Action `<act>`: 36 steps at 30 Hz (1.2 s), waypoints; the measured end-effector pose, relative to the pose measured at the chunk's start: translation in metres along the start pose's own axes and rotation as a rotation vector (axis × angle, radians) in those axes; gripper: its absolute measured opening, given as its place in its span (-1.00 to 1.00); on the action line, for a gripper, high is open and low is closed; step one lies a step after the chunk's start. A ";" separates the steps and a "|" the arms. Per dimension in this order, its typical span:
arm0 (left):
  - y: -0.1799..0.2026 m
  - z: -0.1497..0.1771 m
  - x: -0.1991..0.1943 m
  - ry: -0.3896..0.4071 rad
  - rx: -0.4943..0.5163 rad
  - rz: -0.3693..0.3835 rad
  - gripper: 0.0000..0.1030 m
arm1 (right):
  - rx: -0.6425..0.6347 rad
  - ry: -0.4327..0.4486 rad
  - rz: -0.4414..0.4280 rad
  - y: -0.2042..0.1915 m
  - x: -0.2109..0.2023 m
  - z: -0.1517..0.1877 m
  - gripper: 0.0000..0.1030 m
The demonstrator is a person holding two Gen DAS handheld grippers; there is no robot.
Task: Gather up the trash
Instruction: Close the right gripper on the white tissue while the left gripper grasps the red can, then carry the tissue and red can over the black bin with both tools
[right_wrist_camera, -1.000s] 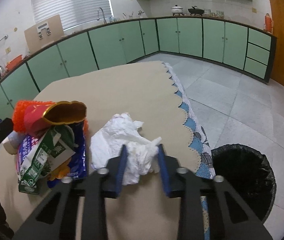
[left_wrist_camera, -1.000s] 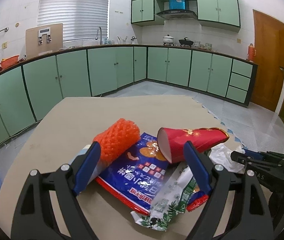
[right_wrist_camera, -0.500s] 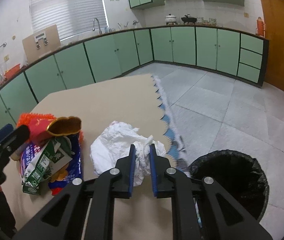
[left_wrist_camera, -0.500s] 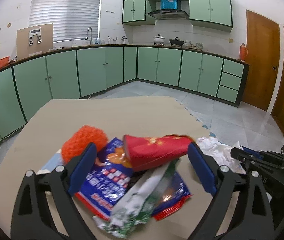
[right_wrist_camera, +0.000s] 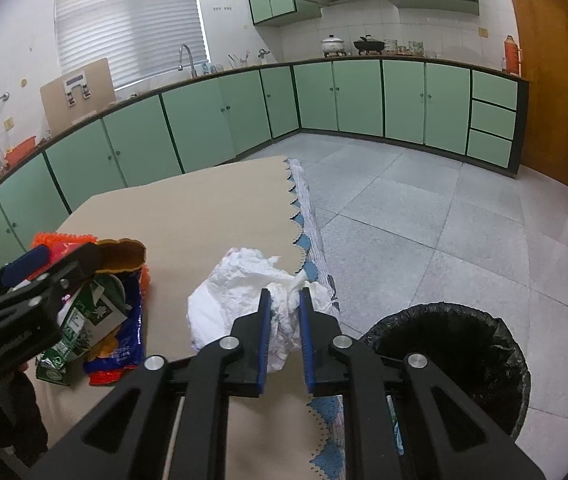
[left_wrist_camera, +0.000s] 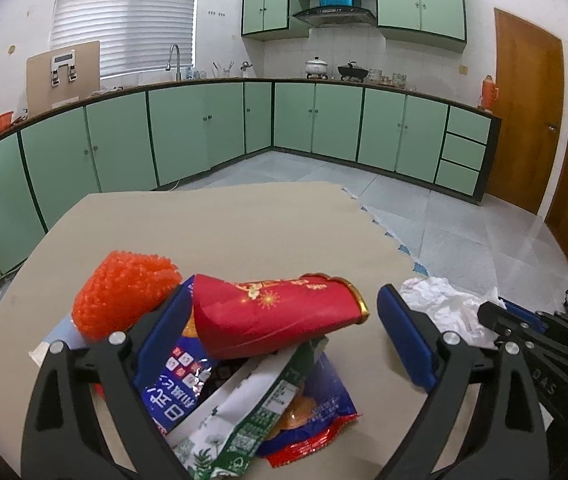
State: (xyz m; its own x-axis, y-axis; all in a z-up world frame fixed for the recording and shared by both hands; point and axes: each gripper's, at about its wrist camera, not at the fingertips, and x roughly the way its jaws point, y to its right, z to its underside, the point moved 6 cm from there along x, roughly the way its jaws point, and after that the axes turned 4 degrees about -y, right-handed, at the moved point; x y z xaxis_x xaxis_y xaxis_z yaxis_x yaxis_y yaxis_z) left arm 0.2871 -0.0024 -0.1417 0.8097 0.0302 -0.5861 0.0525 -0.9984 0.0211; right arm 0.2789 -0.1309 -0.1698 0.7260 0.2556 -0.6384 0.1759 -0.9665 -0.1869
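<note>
- Now the right hand-held gripper (right_wrist_camera: pixel 285 300) is nearly closed, its blue pads pinching a fold of the crumpled white tissue (right_wrist_camera: pixel 244 292); its jaws have just been closing on that tissue.
- Most of the tissue bulges out beyond and to the left of the pads, sitting at the scalloped edge of the counter (right_wrist_camera: pixel 188 216).
- Below that edge, on the tiled floor to the right of the tissue, stands a round bin lined with a black bag (right_wrist_camera: pixel 456 352), its mouth open upward.
- Meanwhile the left hand-held gripper (left_wrist_camera: pixel 280 316) stands wide open, its jaws having just been opening, with the red paper cup (left_wrist_camera: pixel 276 316) lying on its side between the two blue pads; whether the left pad touches the cup's wide end I cannot tell, and the right pad is clear of the gold rim.
- Under the cup lies a heap of wrappers: a blue snack bag (left_wrist_camera: pixel 180 380) with a red border, and over it a green and white packet (left_wrist_camera: pixel 240 412).
- Left of the cup, just behind the left pad, sits an orange foam net (left_wrist_camera: pixel 124 292), touching the heap.
- From the left wrist view the tissue (left_wrist_camera: pixel 440 304) lies to the right of the cup, with the right hand-held gripper's tips on it.
</note>
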 end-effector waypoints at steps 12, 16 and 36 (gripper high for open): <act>-0.004 0.003 0.004 -0.011 -0.023 0.023 0.59 | 0.010 -0.004 -0.002 0.005 0.004 0.000 -0.74; -0.007 0.003 0.000 -0.004 -0.037 0.026 0.58 | 0.002 -0.003 0.000 0.002 0.003 -0.001 -0.74; 0.001 -0.013 -0.057 0.125 -0.014 0.062 0.58 | -0.012 0.091 0.018 -0.001 -0.039 -0.023 -0.74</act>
State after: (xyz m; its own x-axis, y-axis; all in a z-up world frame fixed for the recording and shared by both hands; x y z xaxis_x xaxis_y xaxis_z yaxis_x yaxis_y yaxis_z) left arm 0.2483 -0.0046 -0.0980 0.8780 -0.0252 -0.4780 0.0072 -0.9978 0.0658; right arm 0.2651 -0.1405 -0.1275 0.7862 0.2358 -0.5713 0.1698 -0.9712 -0.1671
